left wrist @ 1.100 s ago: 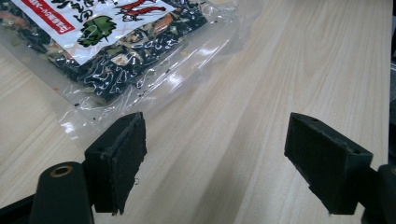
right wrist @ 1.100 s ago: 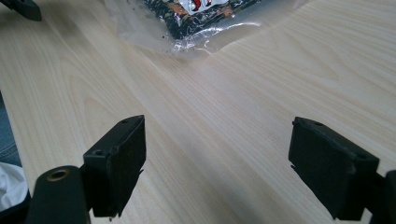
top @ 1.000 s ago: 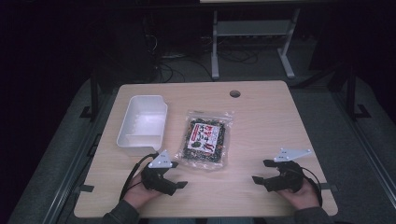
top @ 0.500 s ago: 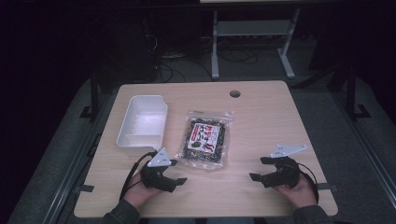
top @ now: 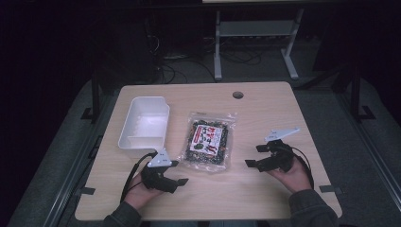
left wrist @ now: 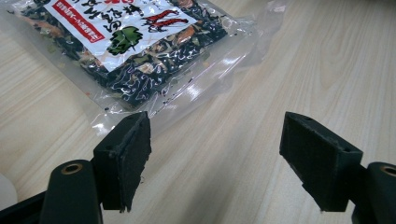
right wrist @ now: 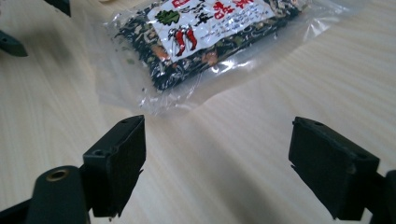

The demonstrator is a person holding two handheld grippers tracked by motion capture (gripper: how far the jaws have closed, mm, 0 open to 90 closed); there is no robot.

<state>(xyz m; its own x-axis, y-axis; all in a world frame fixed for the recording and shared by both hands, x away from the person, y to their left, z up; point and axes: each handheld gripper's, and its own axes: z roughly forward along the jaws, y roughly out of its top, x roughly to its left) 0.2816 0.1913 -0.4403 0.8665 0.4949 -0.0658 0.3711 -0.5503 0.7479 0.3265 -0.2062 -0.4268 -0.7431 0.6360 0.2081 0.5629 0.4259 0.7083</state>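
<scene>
A clear packet of dark dried food with a red and white label (top: 208,140) lies flat in the middle of the wooden table (top: 265,109). My left gripper (top: 177,174) rests near the front edge, just left of the packet's near corner, jaws wide open and empty. In the left gripper view the packet (left wrist: 126,44) lies ahead, its sealed edge close to the left pad (left wrist: 123,158). My right gripper (top: 255,156) hovers to the packet's right, open and empty. The right gripper view has the packet (right wrist: 205,37) ahead of the jaws, a short way off.
A white rectangular bin (top: 144,125) stands empty at the table's left, beyond my left gripper. A round cable hole (top: 238,94) sits near the far edge. Metal shelf legs (top: 255,42) and cables lie on the dark floor behind the table.
My right gripper has moved left and slightly forward toward the packet. The left gripper has stayed almost still. The packet and bin have not moved.
</scene>
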